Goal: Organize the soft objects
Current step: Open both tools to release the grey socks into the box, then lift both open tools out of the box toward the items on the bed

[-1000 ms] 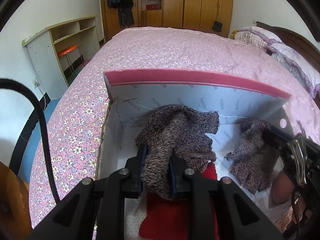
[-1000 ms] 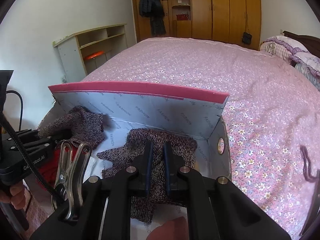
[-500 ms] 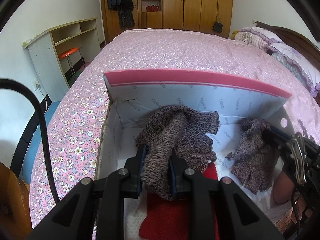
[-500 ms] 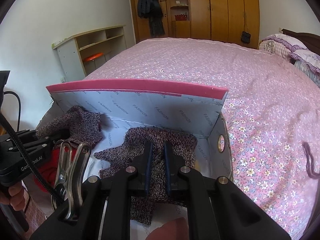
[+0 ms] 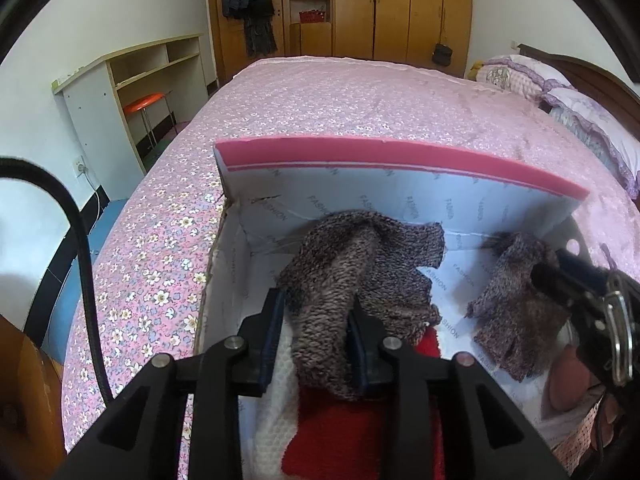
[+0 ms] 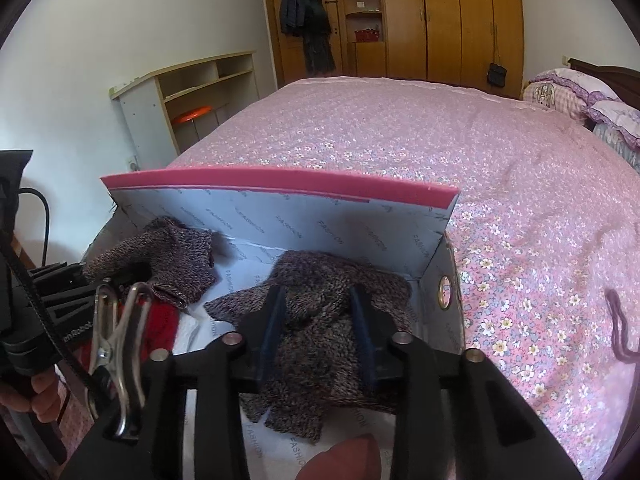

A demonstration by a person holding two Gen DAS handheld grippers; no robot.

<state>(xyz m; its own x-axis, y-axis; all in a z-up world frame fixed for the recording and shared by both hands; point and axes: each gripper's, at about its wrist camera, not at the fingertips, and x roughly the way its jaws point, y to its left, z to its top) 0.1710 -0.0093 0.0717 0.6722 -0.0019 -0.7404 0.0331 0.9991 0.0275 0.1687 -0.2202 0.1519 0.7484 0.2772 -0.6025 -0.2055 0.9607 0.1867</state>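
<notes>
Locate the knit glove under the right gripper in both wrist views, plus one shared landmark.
Left wrist: the glove sits far right in the box, beside the right gripper.
Right wrist: centre, between the gripper's open jaws.
Shared landmark: the box lid's pink edge.

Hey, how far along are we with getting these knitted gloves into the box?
Done: both knitted gloves are inside the open box, with a red cloth and white cloth beneath.

In hand: the left gripper and right gripper have just been opening; the left glove and right glove lie between loosened fingers.

Left: withdraw both grippers, probably close the lid.
</notes>
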